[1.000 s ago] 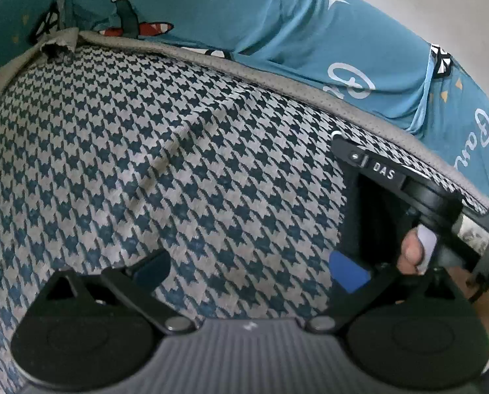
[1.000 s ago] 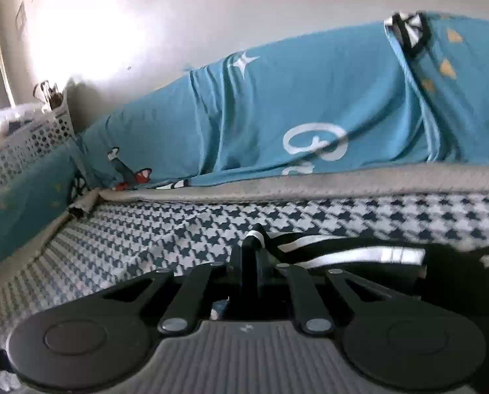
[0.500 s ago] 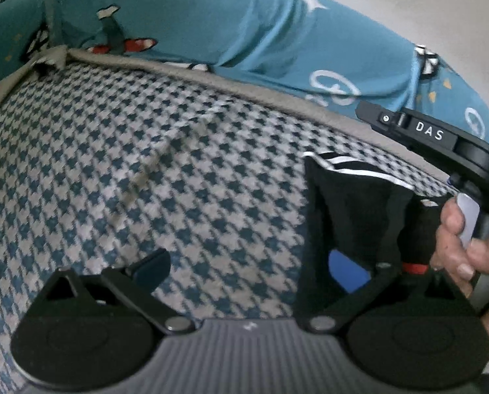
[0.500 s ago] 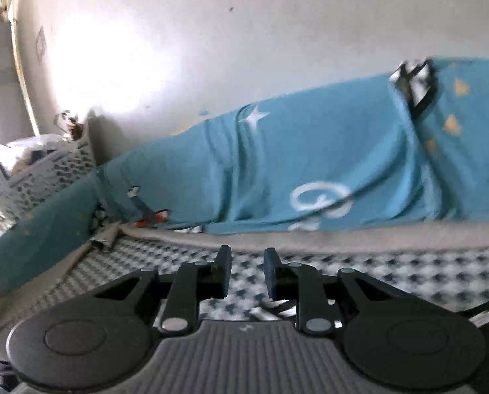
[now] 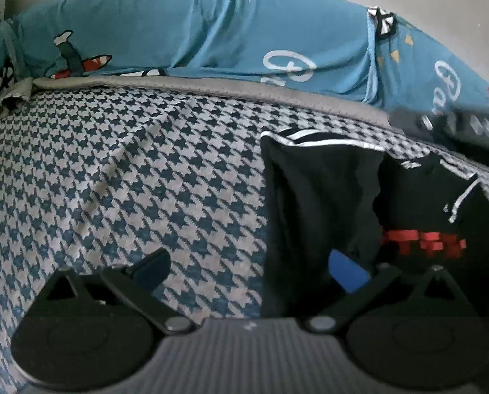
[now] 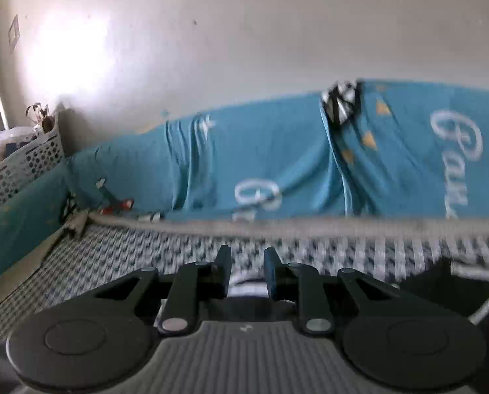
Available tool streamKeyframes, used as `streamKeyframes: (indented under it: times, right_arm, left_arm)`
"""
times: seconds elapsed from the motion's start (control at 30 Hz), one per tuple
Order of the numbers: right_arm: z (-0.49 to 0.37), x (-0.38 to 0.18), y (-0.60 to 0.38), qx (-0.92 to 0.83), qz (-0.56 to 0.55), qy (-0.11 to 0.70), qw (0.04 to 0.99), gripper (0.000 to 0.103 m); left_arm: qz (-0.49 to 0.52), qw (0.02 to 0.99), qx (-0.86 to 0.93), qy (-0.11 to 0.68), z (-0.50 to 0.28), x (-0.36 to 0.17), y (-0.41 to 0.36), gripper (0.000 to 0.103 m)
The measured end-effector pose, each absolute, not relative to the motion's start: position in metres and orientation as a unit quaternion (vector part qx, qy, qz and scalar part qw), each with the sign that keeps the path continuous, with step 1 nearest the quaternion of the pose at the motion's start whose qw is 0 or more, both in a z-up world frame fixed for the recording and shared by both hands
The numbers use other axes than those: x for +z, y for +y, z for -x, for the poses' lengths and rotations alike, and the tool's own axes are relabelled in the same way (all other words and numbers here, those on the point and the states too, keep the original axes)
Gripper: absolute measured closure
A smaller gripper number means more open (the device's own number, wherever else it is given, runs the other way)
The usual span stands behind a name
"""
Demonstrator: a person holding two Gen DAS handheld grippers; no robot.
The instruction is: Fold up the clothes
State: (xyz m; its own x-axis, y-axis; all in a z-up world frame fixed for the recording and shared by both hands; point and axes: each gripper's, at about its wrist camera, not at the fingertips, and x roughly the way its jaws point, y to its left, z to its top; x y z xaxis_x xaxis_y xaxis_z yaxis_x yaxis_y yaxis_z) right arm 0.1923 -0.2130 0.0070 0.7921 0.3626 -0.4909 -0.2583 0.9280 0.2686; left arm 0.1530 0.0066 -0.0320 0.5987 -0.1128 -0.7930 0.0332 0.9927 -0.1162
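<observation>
- Black T-shirt [image 5: 323, 197] with white stripe trim and a red print hung raised and bunched at the right of the left wrist view, over the houndstooth bed cover [image 5: 129, 177]; a dark corner of it showed low right in the right wrist view [image 6: 441, 282].
- Left tongs [image 5: 254, 266] stood wide apart; the shirt draped in front of the blue right pad, nothing pinched between the pads.
- Right tongs [image 6: 247, 272] were parted by a narrow gap; striped fabric lay just under the tips, but whether they gripped it could not be told through the blur.
- Judged handling: thin jersey, light, limp, no stiffness; it would sag and crease wherever unsupported, not fragile, mildly slippery against smooth pads.
- Best hold, judged: the striped hem or sleeve edge, or a shoulder seam, where doubled cloth gives the pads more to bite.
- Blue printed sheet [image 5: 211, 29] covered a long hump behind; a white basket [image 6: 17, 164] stood far left.
</observation>
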Motion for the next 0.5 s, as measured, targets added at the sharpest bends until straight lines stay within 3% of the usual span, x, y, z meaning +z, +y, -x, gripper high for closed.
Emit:
streamKeyframes:
  times: [0.5]
  right_arm:
    - [-0.166, -0.039, -0.205, 0.227, -0.125, 0.364, 0.895, 0.082]
  left_arm:
    - [0.015, 0.874, -0.027, 0.485, -0.154, -0.058, 0.009, 0.0]
